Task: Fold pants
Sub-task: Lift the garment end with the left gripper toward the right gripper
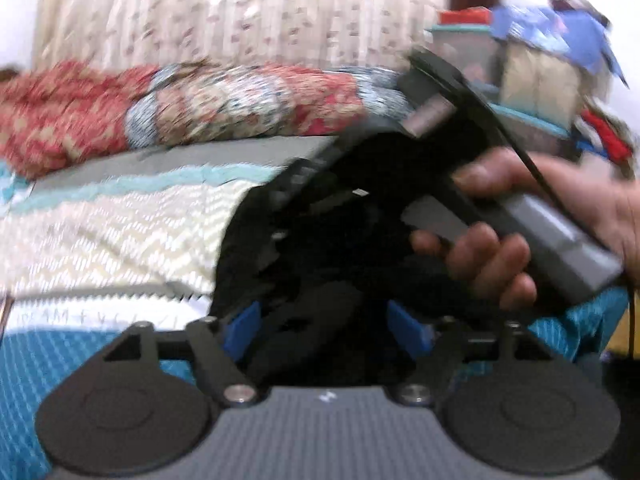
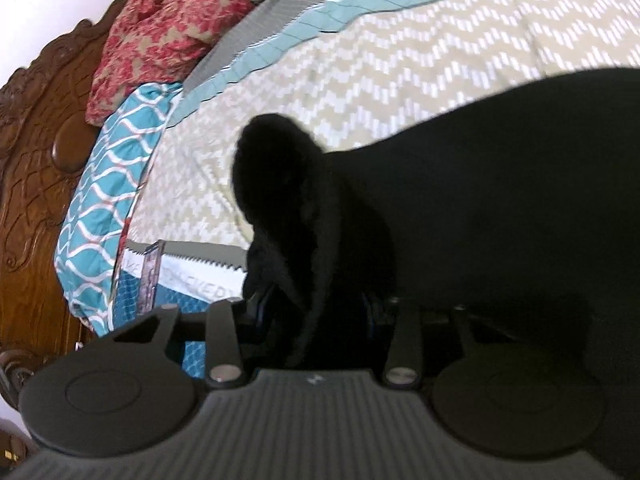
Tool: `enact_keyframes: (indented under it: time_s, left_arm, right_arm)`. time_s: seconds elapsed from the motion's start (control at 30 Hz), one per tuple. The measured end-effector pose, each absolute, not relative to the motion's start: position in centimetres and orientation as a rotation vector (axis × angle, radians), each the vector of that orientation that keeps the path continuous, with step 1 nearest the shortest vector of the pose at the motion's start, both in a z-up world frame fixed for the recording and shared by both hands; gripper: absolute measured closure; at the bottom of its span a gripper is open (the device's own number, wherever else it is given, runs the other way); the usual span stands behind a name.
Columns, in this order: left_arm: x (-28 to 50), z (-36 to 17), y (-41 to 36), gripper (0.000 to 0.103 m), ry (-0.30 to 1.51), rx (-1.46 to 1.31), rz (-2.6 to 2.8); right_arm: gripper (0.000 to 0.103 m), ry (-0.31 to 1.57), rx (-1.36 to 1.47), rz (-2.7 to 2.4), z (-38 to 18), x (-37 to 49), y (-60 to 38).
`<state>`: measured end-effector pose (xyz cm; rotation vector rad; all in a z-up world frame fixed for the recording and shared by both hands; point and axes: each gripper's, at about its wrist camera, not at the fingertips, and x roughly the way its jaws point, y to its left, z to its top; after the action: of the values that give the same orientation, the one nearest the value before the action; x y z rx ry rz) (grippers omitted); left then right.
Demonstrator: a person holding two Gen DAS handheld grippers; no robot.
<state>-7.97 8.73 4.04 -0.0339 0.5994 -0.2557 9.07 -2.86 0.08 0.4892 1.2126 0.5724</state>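
Observation:
The black pants [image 1: 312, 240] hang bunched in front of my left gripper [image 1: 326, 326], whose blue fingers [image 1: 242, 330] stand on either side of the cloth, closed on it. The other gripper, held in a hand [image 1: 492, 256], is just beyond, up and to the right. In the right wrist view the black pants [image 2: 460, 200] fill the right side and drape over the bed. My right gripper [image 2: 316, 312] is shut on a fold of them; its fingertips are mostly hidden by the dark cloth.
The bed has a beige zigzag quilt [image 2: 360, 60] with teal bands. A red floral blanket [image 1: 180, 104] lies along the far side. A carved wooden headboard [image 2: 36, 140] and a teal patterned pillow [image 2: 108, 184] are at left. Stacked boxes [image 1: 532, 72] stand at right.

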Motion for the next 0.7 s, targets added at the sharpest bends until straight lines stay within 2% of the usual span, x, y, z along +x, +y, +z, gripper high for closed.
enact_keyframes:
  time_s: [0.1,0.33,0.43,0.57,0.7]
  left_arm:
    - [-7.3,4.0,10.8,0.028,0.623,-0.162,-0.208]
    - [-4.9,2.4,15.9,0.018,0.711,-0.484,-0.157]
    - [-5.0,1.8,17.0,0.018,0.720,-0.578,-0.178]
    - [-5.6,1.6,18.5,0.018,0.689,-0.710,-0.246]
    - [-5.3,1.3,20.4,0.018,0.659,-0.825,-0.252]
  right_arm:
    - [0.058,1.224,0.533,0.552,-0.4,8.9,-3.8]
    - [0.053,1.224,0.644,0.540,-0.8,8.5,-4.9]
    - [0.044,1.198,0.603,0.552,-0.1,8.0,-4.4]
    - [0.042,1.177,0.513,0.563,0.3,7.7,-3.2]
    - [0.039,1.183,0.544,0.553,-0.2,8.0,-3.3]
